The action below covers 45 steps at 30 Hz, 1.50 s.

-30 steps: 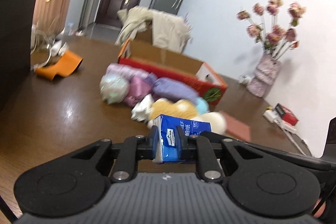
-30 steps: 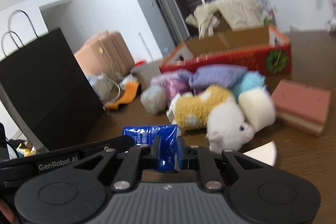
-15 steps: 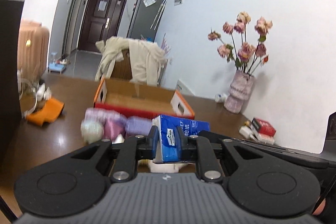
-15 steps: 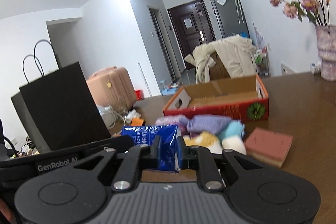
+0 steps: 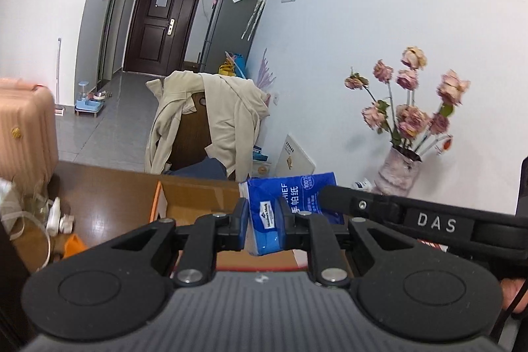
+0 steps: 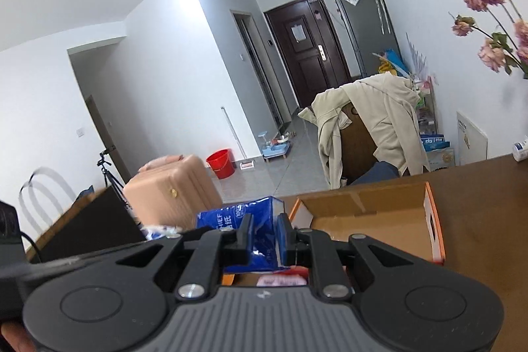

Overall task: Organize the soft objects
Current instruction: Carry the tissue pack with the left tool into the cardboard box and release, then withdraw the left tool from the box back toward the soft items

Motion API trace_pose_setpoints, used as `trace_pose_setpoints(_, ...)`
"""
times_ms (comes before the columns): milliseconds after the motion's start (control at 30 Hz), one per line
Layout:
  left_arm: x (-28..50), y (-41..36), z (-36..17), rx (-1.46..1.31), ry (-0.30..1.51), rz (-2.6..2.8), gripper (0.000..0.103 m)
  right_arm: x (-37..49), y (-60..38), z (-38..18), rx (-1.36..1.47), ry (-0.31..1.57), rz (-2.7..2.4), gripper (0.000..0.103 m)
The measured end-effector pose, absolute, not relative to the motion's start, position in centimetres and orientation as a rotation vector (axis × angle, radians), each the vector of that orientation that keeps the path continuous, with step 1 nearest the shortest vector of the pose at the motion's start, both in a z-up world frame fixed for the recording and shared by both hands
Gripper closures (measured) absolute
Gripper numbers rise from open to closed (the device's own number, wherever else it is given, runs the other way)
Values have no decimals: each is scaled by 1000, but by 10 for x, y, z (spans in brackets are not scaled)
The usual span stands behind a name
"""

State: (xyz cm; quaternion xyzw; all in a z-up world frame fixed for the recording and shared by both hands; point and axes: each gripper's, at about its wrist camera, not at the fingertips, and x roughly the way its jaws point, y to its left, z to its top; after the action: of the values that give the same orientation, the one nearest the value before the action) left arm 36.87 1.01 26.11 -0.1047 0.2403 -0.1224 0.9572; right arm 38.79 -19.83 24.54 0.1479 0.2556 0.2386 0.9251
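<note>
Left tool [image 5: 263, 213], right tool [image 6: 263, 231] pinch tissue pack [image 5: 290, 200] ends.

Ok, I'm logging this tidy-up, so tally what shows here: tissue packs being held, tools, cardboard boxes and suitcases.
blue tissue pack: 1
tools: 2, the left tool and the right tool, each shut on one end of the pack
cardboard box: 1, open
pink suitcase: 1
Total: 5
</note>
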Motion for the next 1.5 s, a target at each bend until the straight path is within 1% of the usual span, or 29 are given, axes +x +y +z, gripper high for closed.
trace_pose_setpoints(167,453,16,267,-186,523,-244,86,476,-186,259,281,563,467,89)
trace_pose_setpoints(300,521,21,242,-198,585,-215,86,547,-173,239,286,637,448,89)
trace_pose_setpoints(400,573,28,206,-217,661,-194,86,596,-160,210,278,691,426,89)
trace_pose_setpoints(600,650,46,125,-238,799,-133,86,674,-136,113,306,836,392,89)
trace_pose_setpoints(733,679,55,79,-229,868,-110,86,708,-120,58,320,913,373,89)
trace_pose_setpoints(900,697,53,33,-169,910,-77,86,730,-109,6,338,969,368,89)
trace_pose_setpoints(933,700,51,25,-150,903,-72,88,733,-109,-5,353,979,356,89)
trace_pose_setpoints(967,698,49,24,-138,864,-72,87,736,-110,-15,361,992,339,89)
trace_pose_setpoints(1067,697,48,29,-152,852,-77,85,740,-115,-36,437,1007,330,88)
trace_pose_setpoints(1100,696,45,34,-140,841,-83,83,740,-117,-36,446,999,331,88)
trace_pose_setpoints(1167,691,44,42,-119,825,-85,75,737,-116,-29,410,992,323,88)
trace_pose_setpoints(1300,678,39,64,-112,808,-77,71,722,-120,-3,343,962,317,87)
trace_pose_setpoints(1333,672,39,71,-107,809,-72,67,715,-122,7,321,955,309,87)
trace_pose_setpoints(1367,666,38,77,-102,808,-69,59,713,-126,15,309,951,305,87)
trace_pose_setpoints(1400,656,37,86,-96,801,-67,54,705,-130,26,294,950,308,86)
trace_pose_setpoints(1467,640,32,101,-68,792,-74,38,691,-143,43,290,941,323,78)
trace_pose_setpoints(1500,628,29,110,-55,782,-75,33,681,-150,53,285,933,330,75)
